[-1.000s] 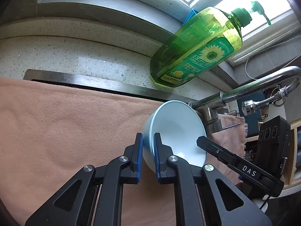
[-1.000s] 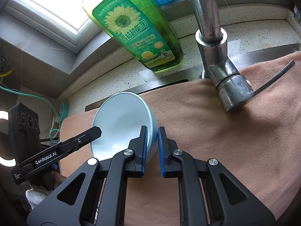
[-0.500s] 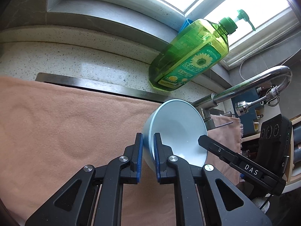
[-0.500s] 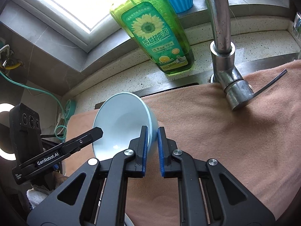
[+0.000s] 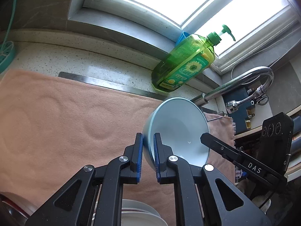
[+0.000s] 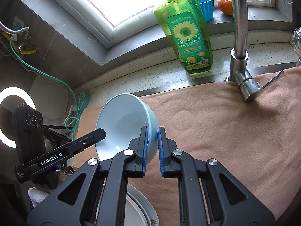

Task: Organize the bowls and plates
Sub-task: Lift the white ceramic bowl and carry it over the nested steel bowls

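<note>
Okay, pale blue bowl (image 5: 178,131) is up off the peach towel (image 5: 65,122), tilted on its side, mouth facing my right-side tool. I've got it pinched from both sides: left gripper (image 5: 148,152) has its blue-padded fingers (image 5: 139,156) clamped on the rim wall, one pad outside, one inside. Right gripper (image 6: 152,148) does the same on the opposite rim, fingers (image 6: 161,150) closed on the wall. In the left view the other tool's black finger tip sits at the bowl's far rim.

Towel covers the surface below the bowl, with round dents pressed into it. White plates (image 5: 139,216) show at the bottom edge under the left tool; same stack (image 6: 137,211) under the right tool. Green dish soap bottle (image 6: 188,32) stands upright on the speckled counter behind the towel, near the chrome faucet (image 6: 240,43). Blue cup (image 6: 206,3) and an orange (image 6: 225,4) sit on the window sill. Ring light (image 6: 11,116) glows at far left in the right view.
</note>
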A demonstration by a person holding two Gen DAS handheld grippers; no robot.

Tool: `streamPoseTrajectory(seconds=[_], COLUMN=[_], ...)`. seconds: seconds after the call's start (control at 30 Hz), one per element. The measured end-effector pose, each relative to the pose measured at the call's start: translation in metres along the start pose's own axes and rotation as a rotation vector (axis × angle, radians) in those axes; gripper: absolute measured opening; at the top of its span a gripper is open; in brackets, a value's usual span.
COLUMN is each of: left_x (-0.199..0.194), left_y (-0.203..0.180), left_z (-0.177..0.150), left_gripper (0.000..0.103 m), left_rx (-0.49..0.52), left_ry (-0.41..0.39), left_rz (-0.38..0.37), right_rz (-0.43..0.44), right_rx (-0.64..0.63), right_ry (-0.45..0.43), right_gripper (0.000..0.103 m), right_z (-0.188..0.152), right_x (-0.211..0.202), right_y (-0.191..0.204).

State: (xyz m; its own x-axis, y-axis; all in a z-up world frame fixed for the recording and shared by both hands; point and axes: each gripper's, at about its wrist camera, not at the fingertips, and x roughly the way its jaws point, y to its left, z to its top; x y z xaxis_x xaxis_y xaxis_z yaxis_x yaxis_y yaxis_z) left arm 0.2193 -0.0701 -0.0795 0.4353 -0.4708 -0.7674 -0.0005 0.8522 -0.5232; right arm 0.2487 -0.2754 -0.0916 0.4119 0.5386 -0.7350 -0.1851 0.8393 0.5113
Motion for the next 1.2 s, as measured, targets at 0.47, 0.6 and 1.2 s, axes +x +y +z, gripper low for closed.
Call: streamPoseTrajectory(seconds=[0.47,0.6,1.2], left_x=[-0.069,-0.084,-0.148], left_y=[0.028,0.041,0.098], left_z=[-0.036,-0.047,-0.085], left_gripper=[0.010,0.010,0.010], left_rx=[-0.017,-0.037,-0.100], left_ry=[-0.053,-0.059,-0.116], left_rz=[-0.019,-0.026,-0.001], right_rz=[0.028,0.043,0.087], right_rx=[-0.045,-0.057,-0.132], right_ry=[-0.005,-0.002,0.050], right_gripper=[0.010,0.010,0.010], right_z=[-0.048,-0.059,-0.109], right_x=[-0.013,-0.012,0.006], right_y=[0.061,0.079,0.146])
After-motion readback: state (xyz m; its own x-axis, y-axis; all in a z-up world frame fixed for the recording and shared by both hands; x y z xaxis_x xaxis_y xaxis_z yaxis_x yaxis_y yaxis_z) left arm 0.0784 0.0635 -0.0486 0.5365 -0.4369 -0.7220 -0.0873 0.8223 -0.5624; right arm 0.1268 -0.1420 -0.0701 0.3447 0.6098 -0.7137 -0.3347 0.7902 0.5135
